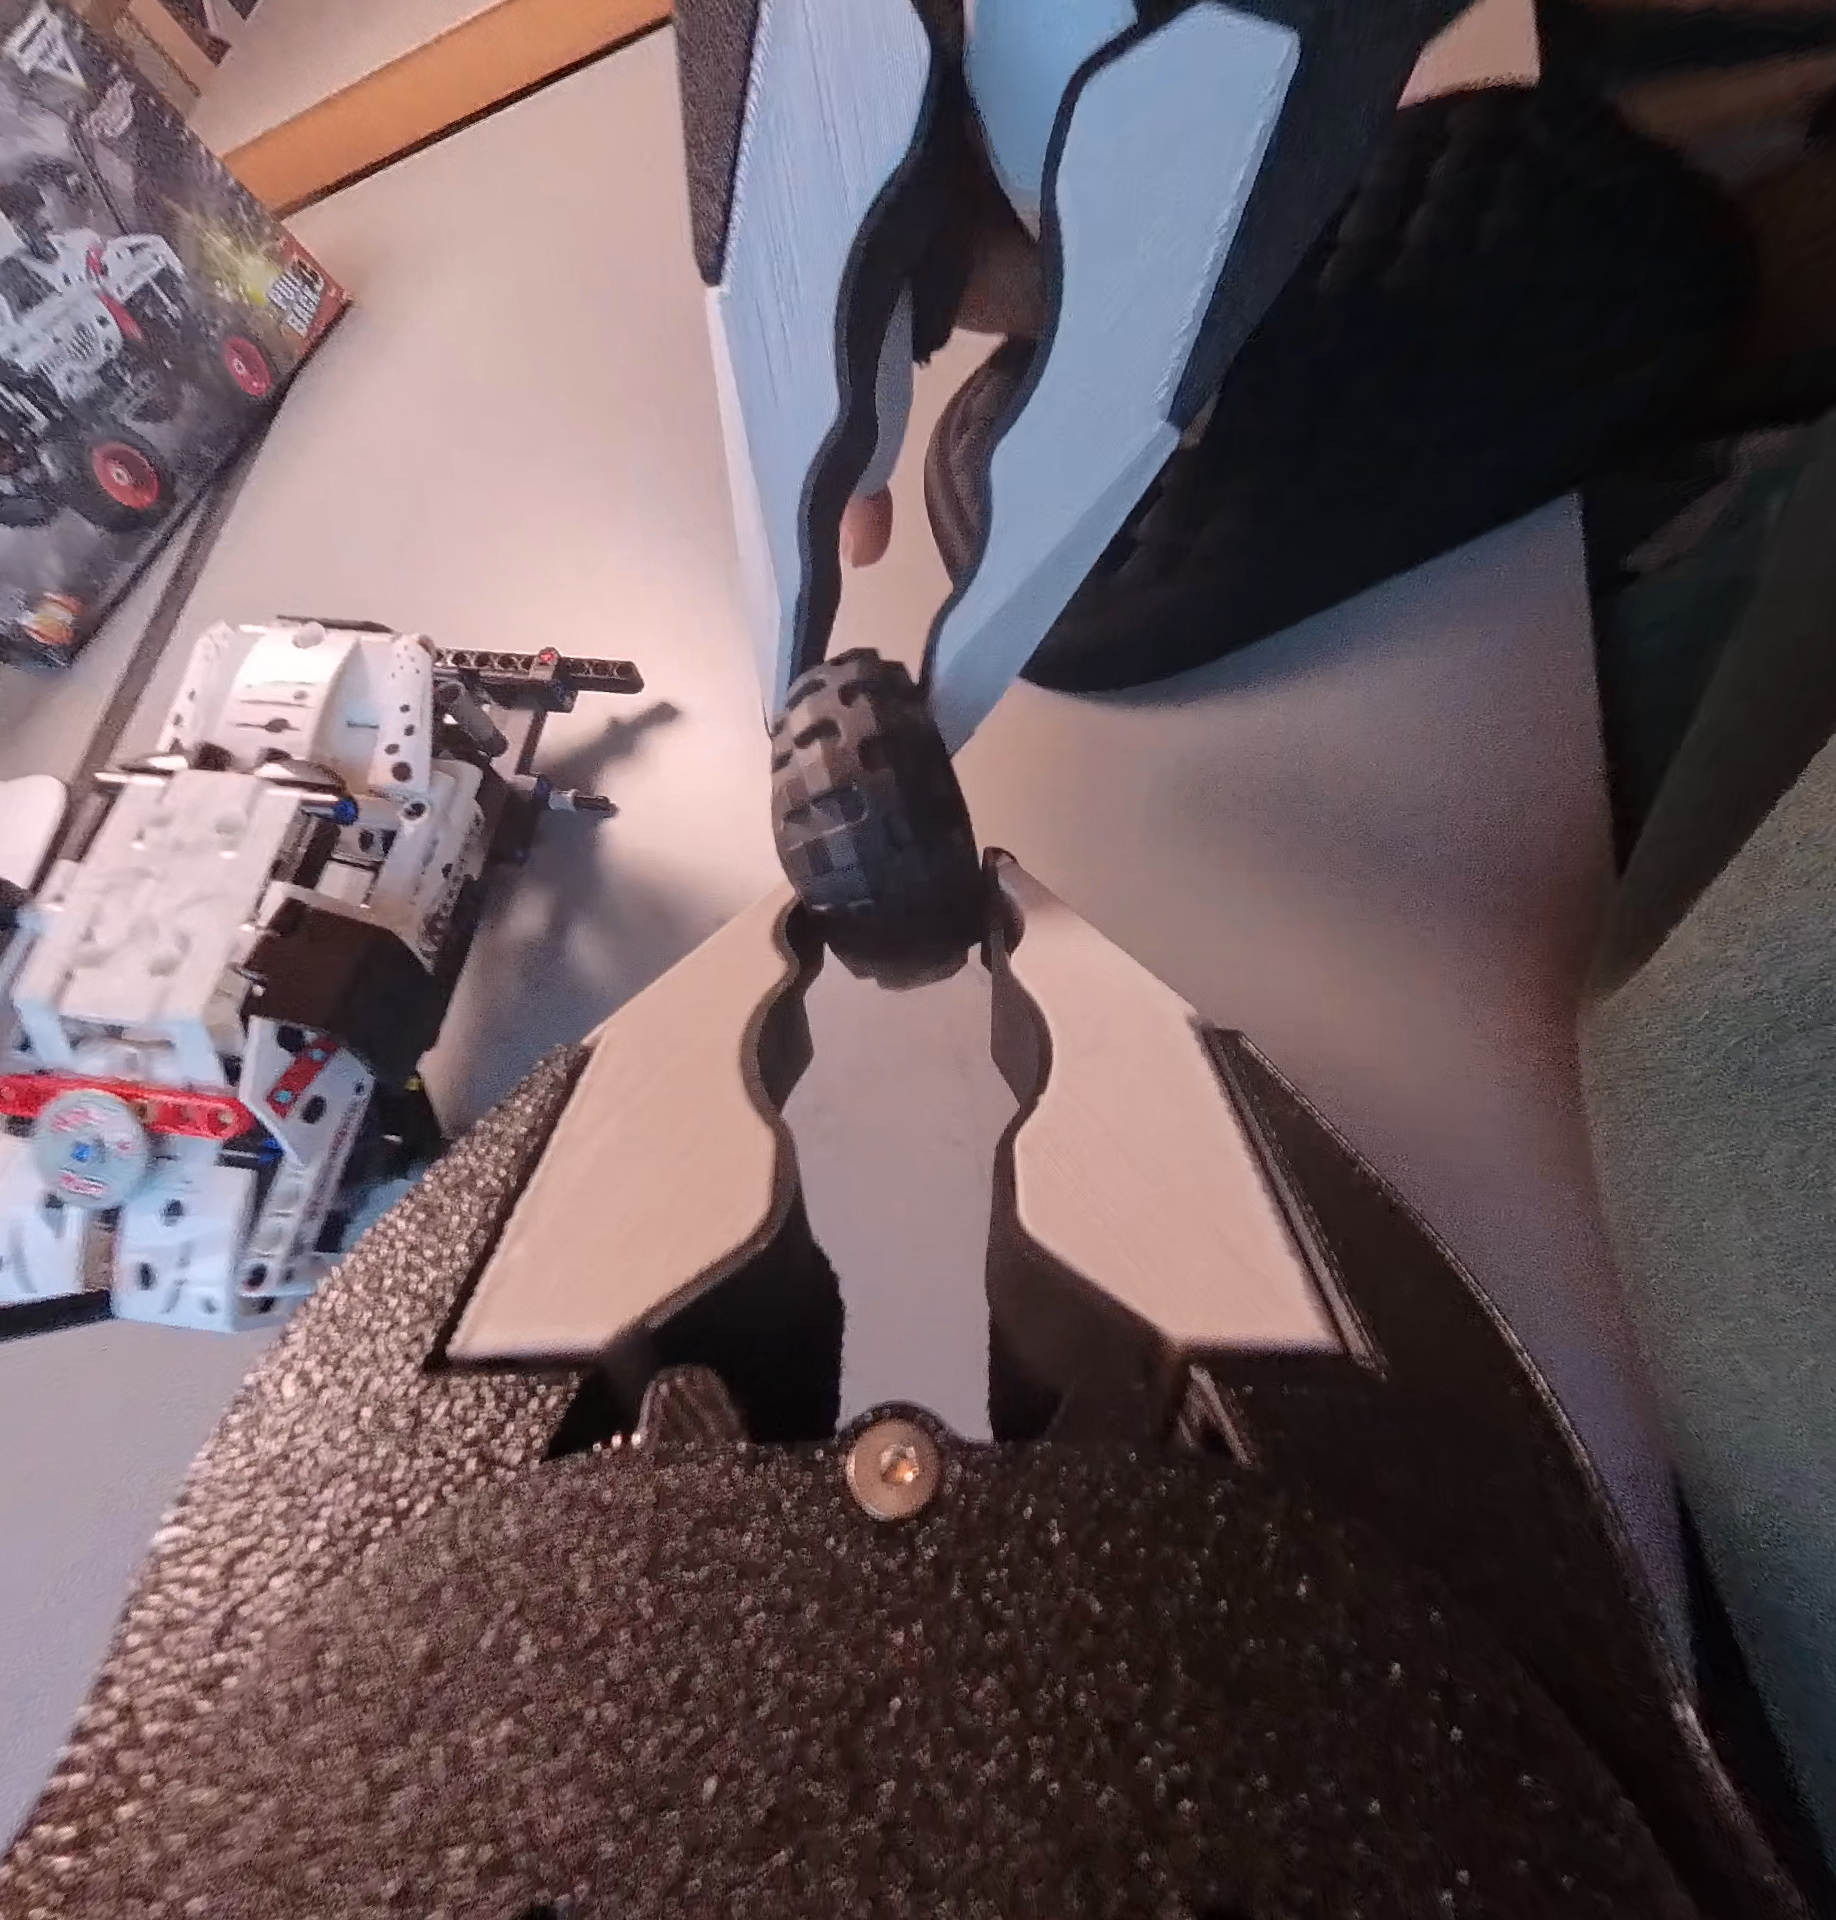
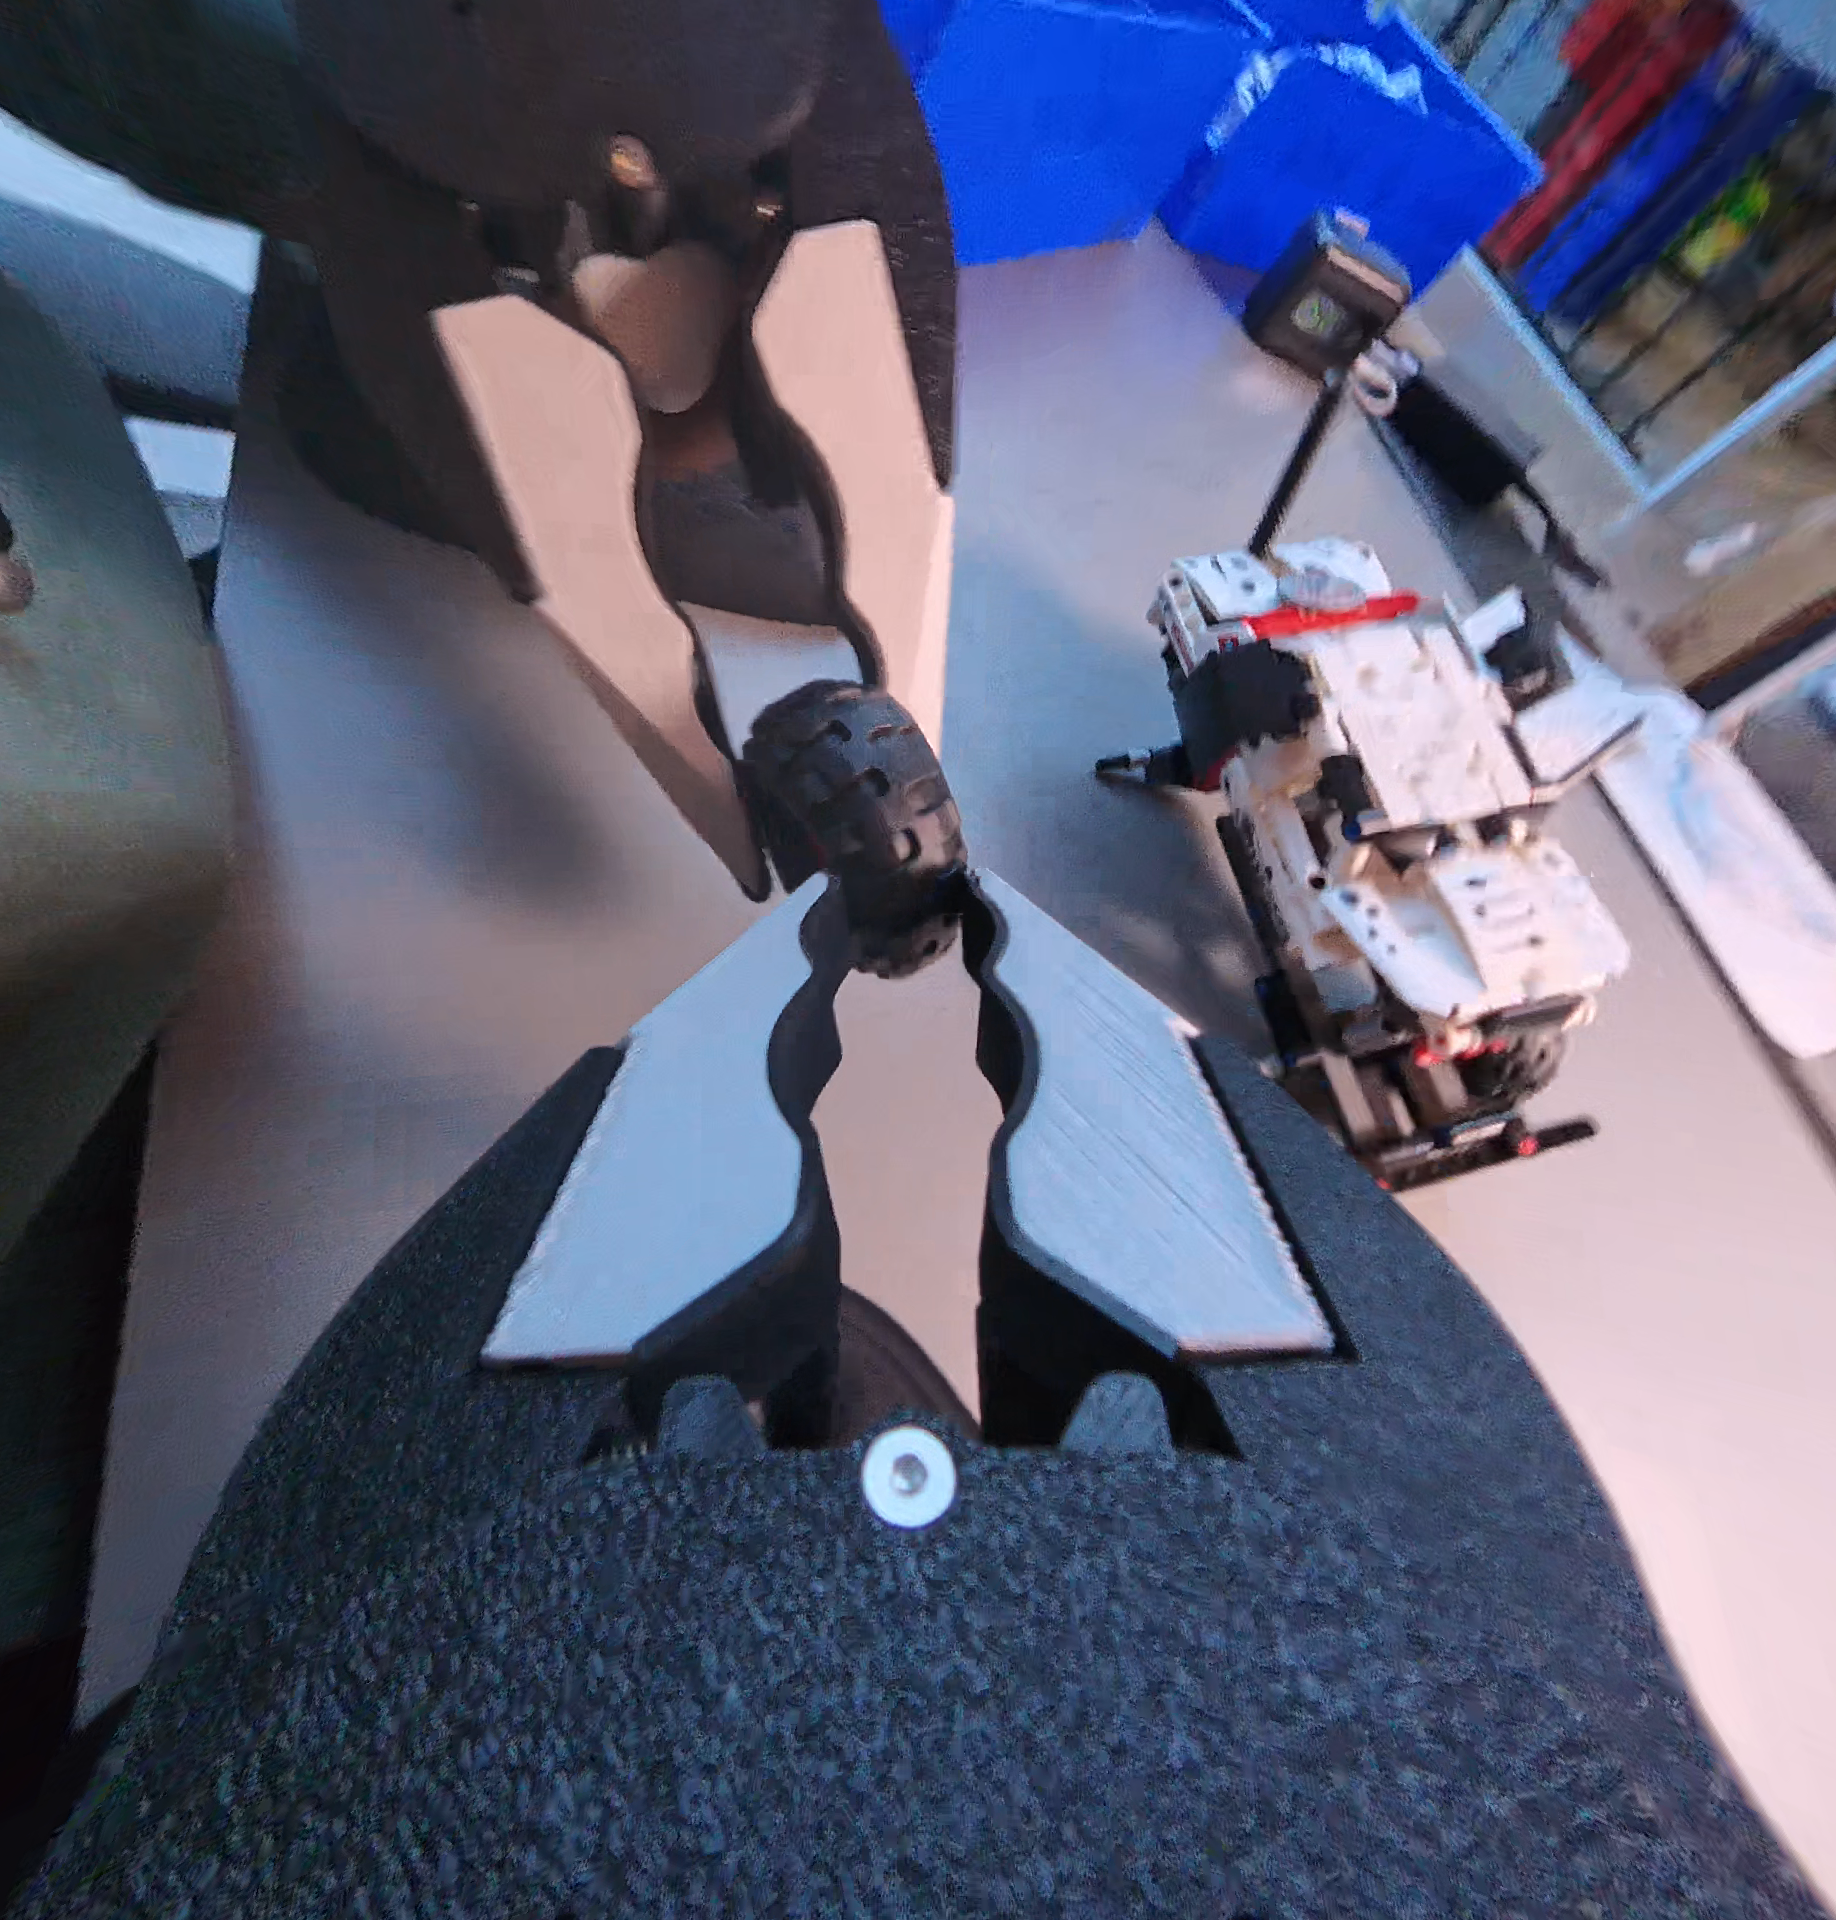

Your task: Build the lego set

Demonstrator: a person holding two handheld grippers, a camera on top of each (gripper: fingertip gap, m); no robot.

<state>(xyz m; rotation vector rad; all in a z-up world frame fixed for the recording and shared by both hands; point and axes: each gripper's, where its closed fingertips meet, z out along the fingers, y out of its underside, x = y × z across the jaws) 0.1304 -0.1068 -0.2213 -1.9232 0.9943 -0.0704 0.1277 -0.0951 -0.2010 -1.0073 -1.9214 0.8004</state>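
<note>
A black knobby tyre [image 1: 872, 821] is held above the grey table [image 1: 1309, 831] between both grippers. My left gripper [image 1: 893, 894] is shut on its lower end. My right gripper [image 1: 872, 696] comes in from above and pinches the upper end. In the right wrist view the tyre [image 2: 852, 810] sits in my right gripper [image 2: 901, 883], with the left gripper [image 2: 815, 774] opposite it. The partly built white truck [image 1: 249, 935] lies on the table to the left; in the right wrist view the truck [image 2: 1392, 831] is to the right.
The set's box [image 1: 114, 312] lies at the far left of the table. A blue bag [image 2: 1205, 125], a small black device [image 2: 1324, 296] and a white sheet [image 2: 1724, 883] lie beyond the truck. Shelves stand at the far right. My two grippers' fingertips are within a few centimetres of each other.
</note>
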